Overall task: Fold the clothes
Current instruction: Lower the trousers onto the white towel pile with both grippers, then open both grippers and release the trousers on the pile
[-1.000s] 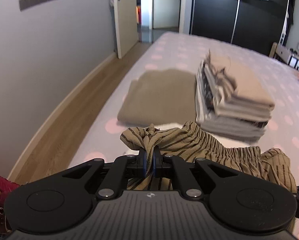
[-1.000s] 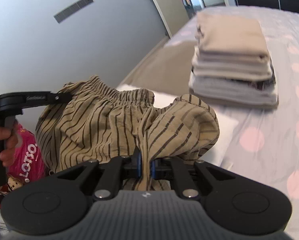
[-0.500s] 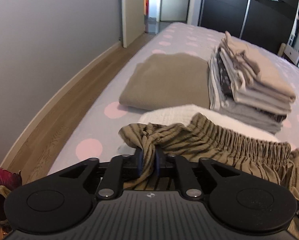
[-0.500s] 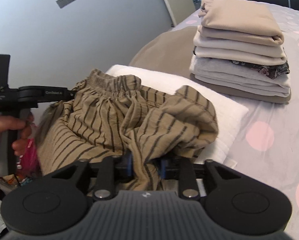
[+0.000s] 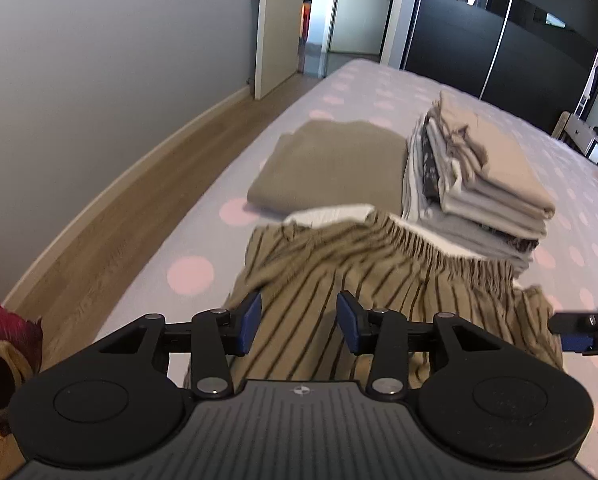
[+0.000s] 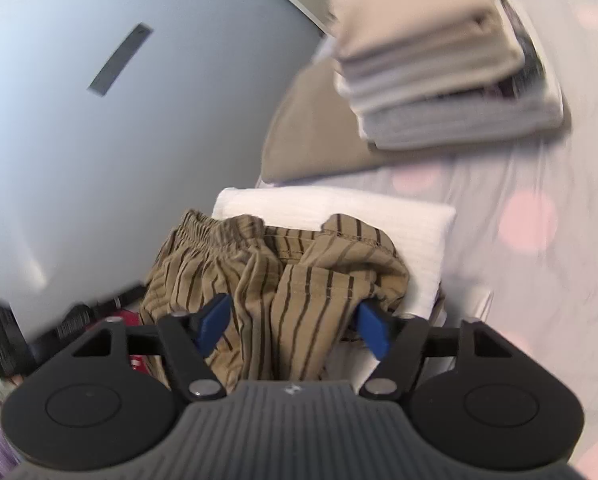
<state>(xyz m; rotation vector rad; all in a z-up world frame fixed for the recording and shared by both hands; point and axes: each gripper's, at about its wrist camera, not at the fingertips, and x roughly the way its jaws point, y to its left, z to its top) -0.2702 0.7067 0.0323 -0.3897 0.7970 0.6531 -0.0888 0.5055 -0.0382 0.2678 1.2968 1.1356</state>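
Release step: L gripper (image 5: pixel 298 322) fingers spreading, cloth lying loose between them; striped shorts (image 5: pixel 363 276) dropped on bed (image 5: pixel 203 216), waistband on white pillow (image 6: pixel 339 208). R gripper (image 6: pixel 293 322) fingers likewise opening, fabric unpinched. Next: regrip edges, fold flat.

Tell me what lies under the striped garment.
Under the striped garment a folded white cloth shows, sticking out behind and to the right, lying on the dotted bedsheet. The garment covers the near part of the white cloth, so how far it runs underneath stays hidden.
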